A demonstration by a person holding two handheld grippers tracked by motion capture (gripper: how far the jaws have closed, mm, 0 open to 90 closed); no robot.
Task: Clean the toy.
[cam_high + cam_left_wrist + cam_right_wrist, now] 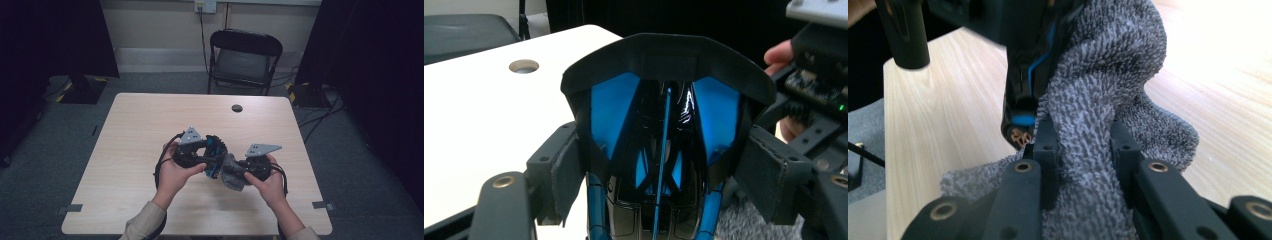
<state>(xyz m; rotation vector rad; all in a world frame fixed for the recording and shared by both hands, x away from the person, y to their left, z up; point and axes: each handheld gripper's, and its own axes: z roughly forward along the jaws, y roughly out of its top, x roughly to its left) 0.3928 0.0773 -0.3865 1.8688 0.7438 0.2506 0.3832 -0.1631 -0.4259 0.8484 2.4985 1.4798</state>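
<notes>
A glossy black and blue shoe-like object (216,152) (664,125) is clamped by its sides between the pads of my left gripper (209,159) (664,180), just above the table's middle. A grey terry cloth (231,173) (1108,75) is pinched in my right gripper (240,169) (1083,145), whose jaws are shut on a fold of it. The cloth lies against the right side of the black and blue object (1020,85) and drapes down toward the tabletop. Both hands hold the grippers close together, tips facing each other.
The light wooden table (145,125) has a round cable hole (237,108) near its far edge. A black folding chair (244,55) stands behind the table. Dark stands and cables are on the floor at both sides.
</notes>
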